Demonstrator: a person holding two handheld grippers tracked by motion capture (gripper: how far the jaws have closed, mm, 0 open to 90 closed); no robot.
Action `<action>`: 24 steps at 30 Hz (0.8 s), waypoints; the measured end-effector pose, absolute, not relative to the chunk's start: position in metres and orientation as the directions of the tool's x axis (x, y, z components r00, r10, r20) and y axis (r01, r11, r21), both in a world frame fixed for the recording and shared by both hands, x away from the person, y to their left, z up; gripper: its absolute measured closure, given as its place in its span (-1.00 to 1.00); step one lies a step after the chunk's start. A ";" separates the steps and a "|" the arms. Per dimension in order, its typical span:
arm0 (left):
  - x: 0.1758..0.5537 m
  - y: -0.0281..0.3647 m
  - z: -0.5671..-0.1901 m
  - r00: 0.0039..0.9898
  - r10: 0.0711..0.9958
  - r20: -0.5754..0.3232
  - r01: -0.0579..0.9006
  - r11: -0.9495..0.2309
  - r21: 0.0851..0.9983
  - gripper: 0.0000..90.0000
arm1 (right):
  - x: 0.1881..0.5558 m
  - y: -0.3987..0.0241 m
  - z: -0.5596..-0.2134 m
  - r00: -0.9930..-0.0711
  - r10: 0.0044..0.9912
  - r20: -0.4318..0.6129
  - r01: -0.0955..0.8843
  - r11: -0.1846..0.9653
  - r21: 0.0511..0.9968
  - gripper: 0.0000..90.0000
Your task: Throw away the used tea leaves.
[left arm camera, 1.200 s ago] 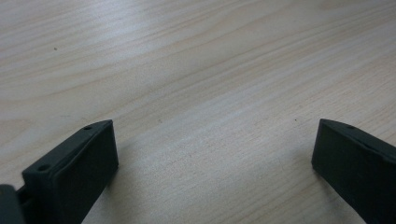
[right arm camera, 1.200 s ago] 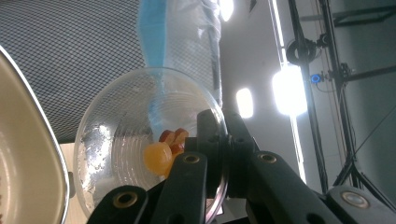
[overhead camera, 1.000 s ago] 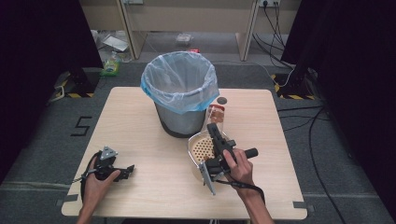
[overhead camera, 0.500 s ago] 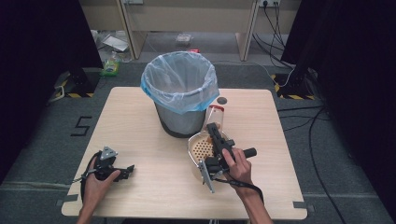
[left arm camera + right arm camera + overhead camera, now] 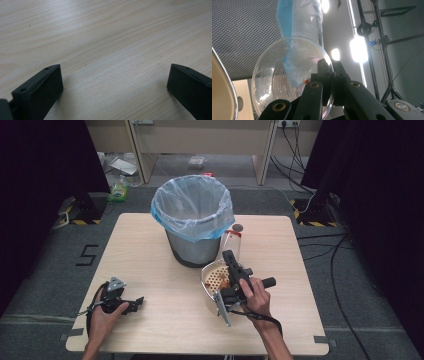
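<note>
A: Item one, left side?
B: Left gripper point(image 5: 131, 304), in the person's left hand point(image 5: 102, 316), lying low on the table point(image 5: 150, 245) near its front left corner. Jaws wide apart, bare wood between them in the left gripper view point(image 5: 115, 82). Nothing held.

A: Item two, centre?
B: Mesh bin point(image 5: 194, 222) with a clear bag liner point(image 5: 172, 207), blue at the rim, standing upright at the middle of the table, toward the far edge.

A: Item three, just right of the bin?
B: Clear bowl point(image 5: 231, 242), tipped up on edge close beside the bin, its rim pinched between the jaws of the right gripper point(image 5: 229, 256). In the right gripper view the bowl point(image 5: 287, 75) shows wet streaks and a small red fleck inside, the mesh bin wall right behind it.

A: Below that?
B: White dish point(image 5: 214, 279) with a perforated tray, partly under the right gripper, touching the table.

A: Item five?
B: Right hand point(image 5: 257, 296), wrapped round the gripper's grip, forearm coming in from the front edge.
</note>
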State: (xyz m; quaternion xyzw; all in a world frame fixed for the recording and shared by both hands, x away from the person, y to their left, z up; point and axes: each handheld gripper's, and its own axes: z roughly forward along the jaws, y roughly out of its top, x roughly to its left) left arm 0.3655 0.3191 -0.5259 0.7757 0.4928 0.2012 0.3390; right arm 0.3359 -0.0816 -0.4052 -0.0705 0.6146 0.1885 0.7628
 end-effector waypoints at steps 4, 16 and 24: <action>0.366 0.319 -0.526 0.434 0.901 -0.022 0.628 -0.285 0.724 -1.00 | 0.336 -0.082 -0.400 0.172 0.228 -0.958 -0.381 0.913 0.149 0.95; 0.366 0.319 -0.526 0.434 0.901 -0.022 0.628 -0.285 0.724 -1.00 | 0.374 -0.127 -0.363 -0.141 0.680 -0.719 -0.228 0.685 0.692 0.95; 0.366 0.319 -0.526 0.433 0.901 -0.022 0.628 -0.285 0.724 -1.00 | 0.398 -0.150 -0.344 -0.239 0.788 -0.567 -0.145 0.549 0.823 0.95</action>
